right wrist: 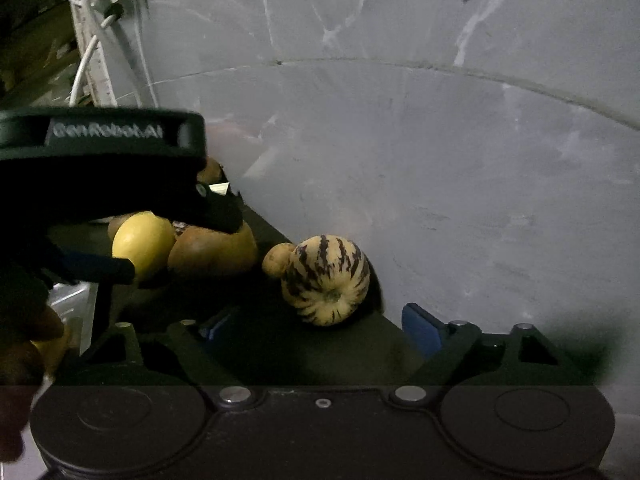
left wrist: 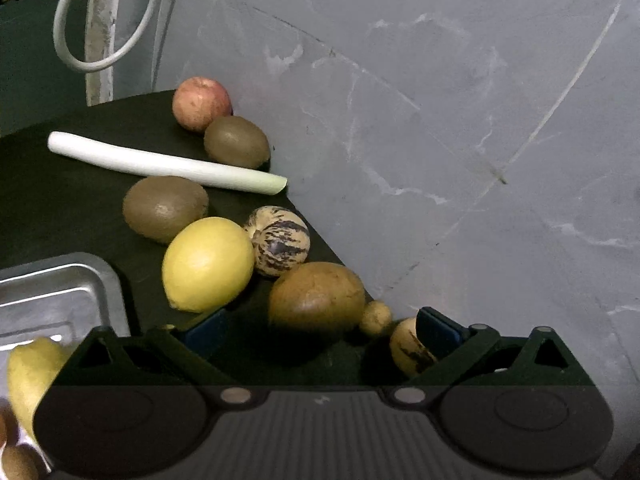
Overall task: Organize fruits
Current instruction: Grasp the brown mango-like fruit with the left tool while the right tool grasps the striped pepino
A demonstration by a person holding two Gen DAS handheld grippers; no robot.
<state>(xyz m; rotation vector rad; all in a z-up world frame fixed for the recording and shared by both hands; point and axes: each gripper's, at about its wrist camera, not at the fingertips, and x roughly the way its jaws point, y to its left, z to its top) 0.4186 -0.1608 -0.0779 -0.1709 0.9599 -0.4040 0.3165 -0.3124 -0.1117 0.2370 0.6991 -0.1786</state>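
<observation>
On the dark tabletop (left wrist: 60,200), the left wrist view shows an apple (left wrist: 202,104), two kiwis (left wrist: 237,142) (left wrist: 165,208), a lemon (left wrist: 208,264), a striped melon (left wrist: 280,246) and a brown round fruit (left wrist: 316,300). My left gripper (left wrist: 320,330) is open; the brown fruit sits just ahead between its blue pads (left wrist: 436,328), untouched. A second striped melon (right wrist: 326,280) lies at the table's edge just in front of my open right gripper (right wrist: 320,328), with a small yellowish fruit (right wrist: 276,258) behind it. The left gripper's housing (right wrist: 100,160) hangs over the lemon (right wrist: 142,242).
A white leek stalk (left wrist: 160,162) lies across the table between the kiwis. A metal tray (left wrist: 60,292) at the lower left holds another lemon (left wrist: 28,376) and kiwis (left wrist: 16,460). Grey marbled floor (left wrist: 440,120) lies beyond the table edge. A white cable (left wrist: 68,40) hangs far left.
</observation>
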